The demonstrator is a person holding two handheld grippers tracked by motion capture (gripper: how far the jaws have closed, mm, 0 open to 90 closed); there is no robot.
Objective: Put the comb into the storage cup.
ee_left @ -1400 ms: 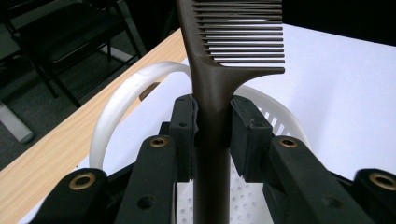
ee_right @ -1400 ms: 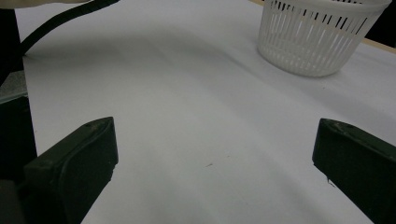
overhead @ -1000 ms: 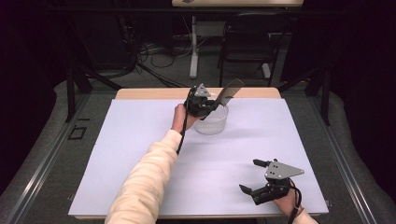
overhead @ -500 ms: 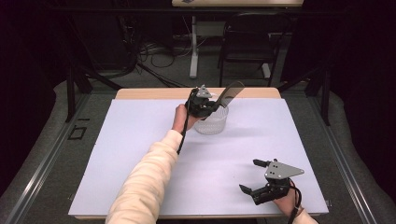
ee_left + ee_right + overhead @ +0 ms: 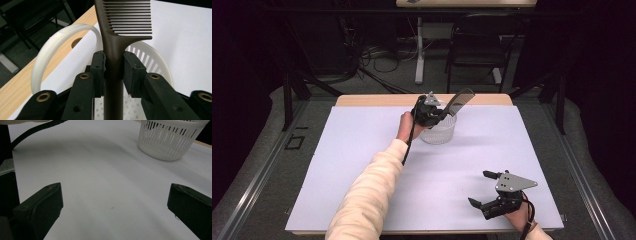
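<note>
We have the left gripper [image 5: 432, 111] clamped on the handle of one dark brown comb [image 5: 117, 47], its pads pressing both sides of the shaft just below the teeth, and we hold it tilted over the one white slotted basket [image 5: 439, 131] that stands near the far edge of the white sheet [image 5: 362, 165], about midway along it. The comb's lower end looks to be inside the basket already, with the toothed end sticking out above the rim toward the far right. To finish well, we judge we should lower the shaft until its tip rests on the basket floor, then let go gently so the comb leans against the wall rather than tipping the light basket. Our right gripper [image 5: 492, 197] rests near the sheet's near right corner, jaws spread wide and empty.
</note>
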